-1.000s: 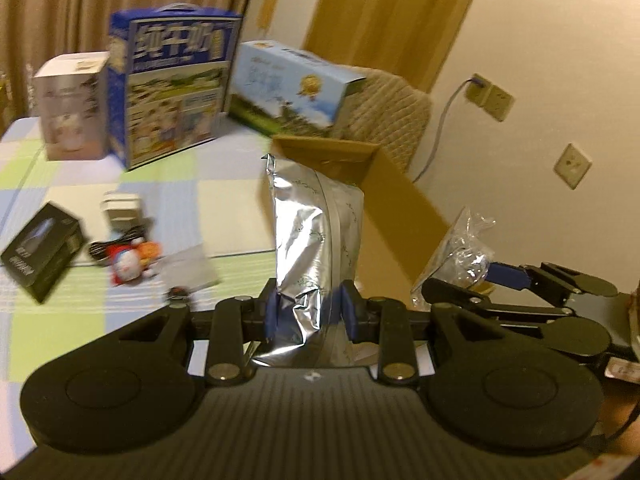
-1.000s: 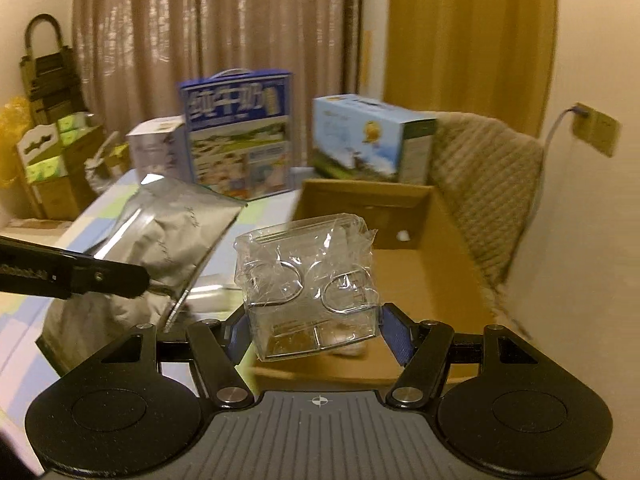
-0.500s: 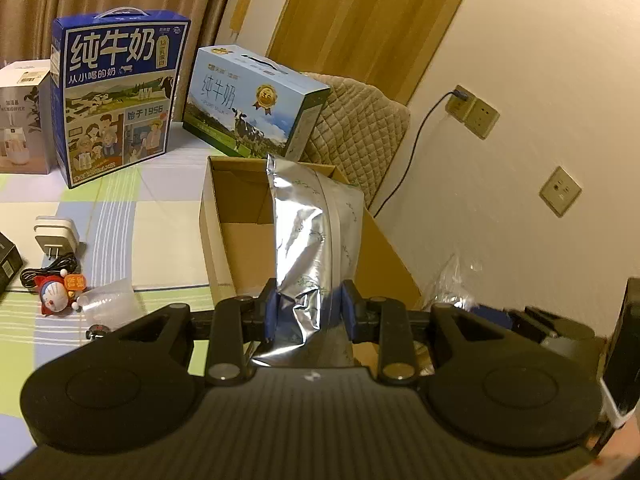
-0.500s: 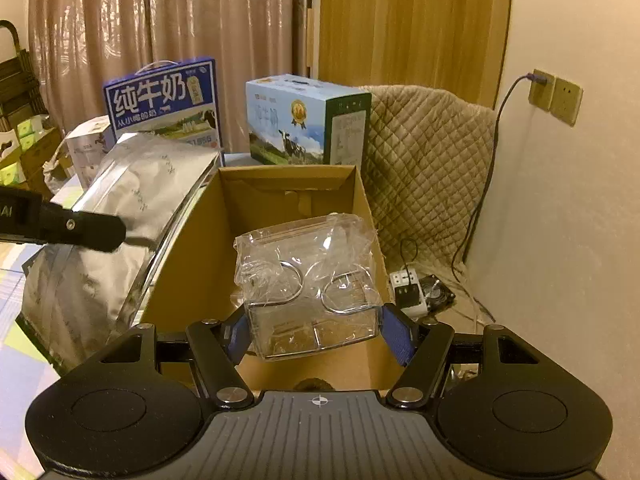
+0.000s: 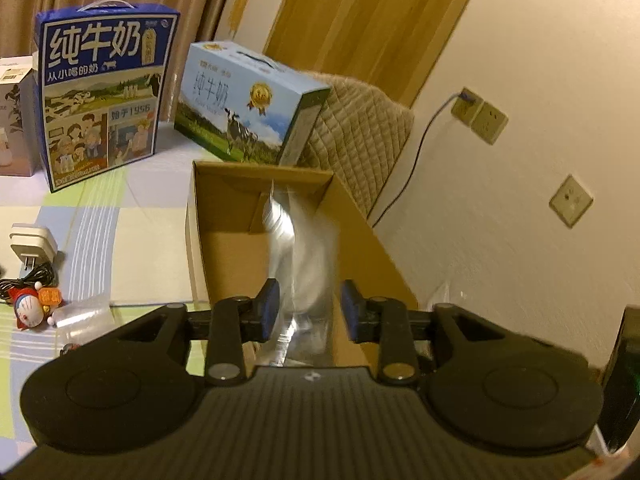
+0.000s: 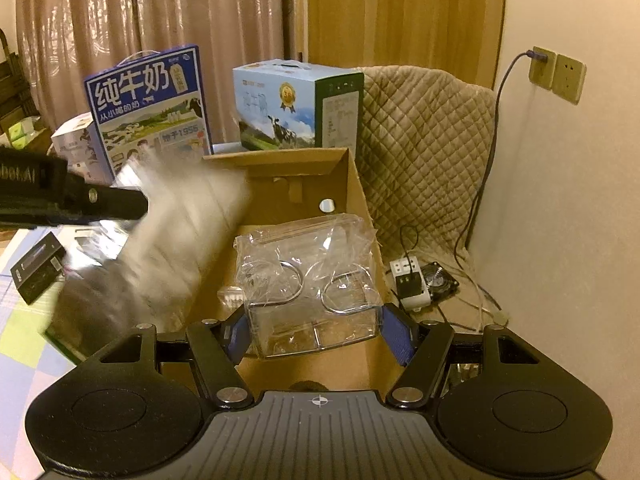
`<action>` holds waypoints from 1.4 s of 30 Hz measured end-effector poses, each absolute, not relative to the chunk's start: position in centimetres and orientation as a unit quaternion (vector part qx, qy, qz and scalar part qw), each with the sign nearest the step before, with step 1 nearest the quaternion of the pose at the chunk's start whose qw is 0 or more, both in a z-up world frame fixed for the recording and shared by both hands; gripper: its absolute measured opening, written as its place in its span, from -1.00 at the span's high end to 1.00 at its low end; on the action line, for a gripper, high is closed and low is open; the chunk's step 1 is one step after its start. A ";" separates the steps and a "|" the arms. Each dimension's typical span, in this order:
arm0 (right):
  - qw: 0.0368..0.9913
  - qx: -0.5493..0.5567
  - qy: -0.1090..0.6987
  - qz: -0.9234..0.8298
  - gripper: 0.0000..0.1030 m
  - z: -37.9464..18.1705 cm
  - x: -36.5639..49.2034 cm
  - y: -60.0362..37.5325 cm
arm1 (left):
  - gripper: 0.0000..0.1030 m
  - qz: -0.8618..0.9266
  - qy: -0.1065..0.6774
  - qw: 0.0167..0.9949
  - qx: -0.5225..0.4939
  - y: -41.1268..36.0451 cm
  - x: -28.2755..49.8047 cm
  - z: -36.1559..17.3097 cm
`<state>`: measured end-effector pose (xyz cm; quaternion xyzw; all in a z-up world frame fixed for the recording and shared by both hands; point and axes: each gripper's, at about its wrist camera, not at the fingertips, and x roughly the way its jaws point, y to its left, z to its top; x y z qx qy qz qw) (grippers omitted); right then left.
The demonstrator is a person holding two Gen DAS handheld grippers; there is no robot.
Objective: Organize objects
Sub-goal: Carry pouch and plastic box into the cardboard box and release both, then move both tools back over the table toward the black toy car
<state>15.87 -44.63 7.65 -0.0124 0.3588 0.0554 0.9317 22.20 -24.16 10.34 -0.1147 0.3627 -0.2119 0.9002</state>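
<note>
An open cardboard box (image 5: pixel 200 240) stands on the table, straight ahead in both wrist views. My left gripper (image 5: pixel 310 308) hovers over its near end and its jaws are opening. The silver foil bag (image 5: pixel 304 256) is a blur between the blue pads, which stand apart from it, as it drops towards the box. The right wrist view shows the same bag (image 6: pixel 172 240) smeared over the box's left wall (image 6: pixel 224 288), below the left gripper's finger (image 6: pixel 100 204). My right gripper (image 6: pixel 316 332) is shut on a clear plastic pack (image 6: pixel 312 280) with metal rings, held above the box's inside.
Two milk cartons, dark blue (image 5: pixel 100 100) and light blue (image 5: pixel 248 104), stand behind the box, beside a white carton (image 5: pixel 14 120). A charger (image 5: pixel 32 244), a small toy (image 5: pixel 34 306) and a black box (image 6: pixel 38 268) lie to the left. A quilted chair (image 6: pixel 420 140) and a power strip (image 6: pixel 408 284) are on the right.
Both grippers have moved over the cardboard box. The left jaws have spread and the foil bag, held upright and sharp before, now blurs as it slips down. The clear pack stays gripped.
</note>
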 end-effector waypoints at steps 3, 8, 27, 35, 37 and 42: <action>0.931 -0.010 0.360 0.054 -0.24 7.6 15.9 -44.9 | 0.33 -0.208 0.356 0.905 -0.110 -23.8 22.3 10.7; 0.931 -0.007 0.361 0.054 -0.24 7.6 15.8 -44.8 | 0.33 -0.198 0.360 0.905 -0.114 -22.5 22.0 10.6; 0.938 0.011 0.340 0.063 -0.50 7.7 16.1 -44.2 | 0.25 -0.183 0.371 0.902 -0.122 -19.9 20.7 9.4; 0.937 0.025 0.346 0.049 -0.51 8.2 15.6 -44.5 | 0.13 -0.173 0.373 0.904 -0.120 -18.5 19.9 9.0; 0.935 0.030 0.349 0.049 -0.51 8.3 15.2 -44.4 | 0.10 -0.172 0.374 0.903 -0.120 -18.1 19.5 8.9; 0.933 0.036 0.355 0.047 -0.51 8.7 14.1 -43.6 | -0.07 -0.168 0.376 0.903 -0.118 -17.4 18.2 8.9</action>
